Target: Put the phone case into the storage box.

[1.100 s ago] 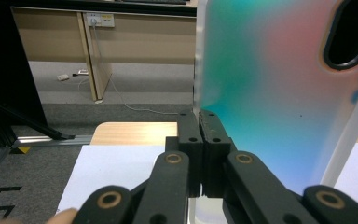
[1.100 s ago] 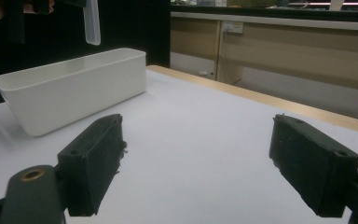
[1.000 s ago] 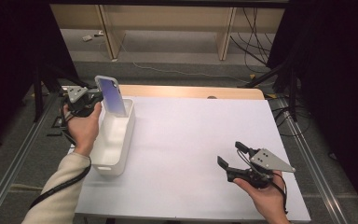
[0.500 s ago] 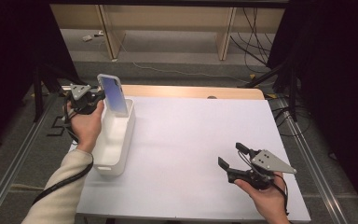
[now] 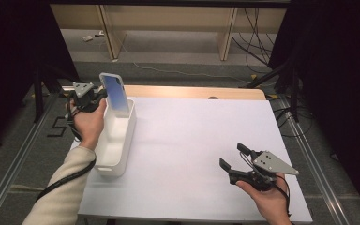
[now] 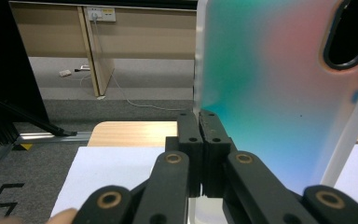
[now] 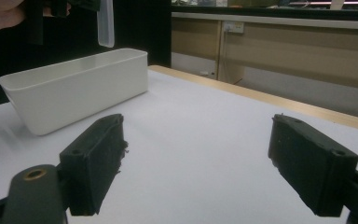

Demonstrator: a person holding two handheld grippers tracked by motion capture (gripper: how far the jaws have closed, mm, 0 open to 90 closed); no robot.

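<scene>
White table [image 5: 192,140]: one bin [image 5: 117,140], one phone case [image 5: 115,93] clamped in left gripper [image 5: 93,99] jaws; right gripper [image 5: 234,161] jaws apart.

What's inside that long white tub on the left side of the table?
The white tub looks bare inside where its floor shows. A phone case, pinched at its edge by the left gripper, hangs above its far end and hides that corner. The hand covers the left rim.
</scene>
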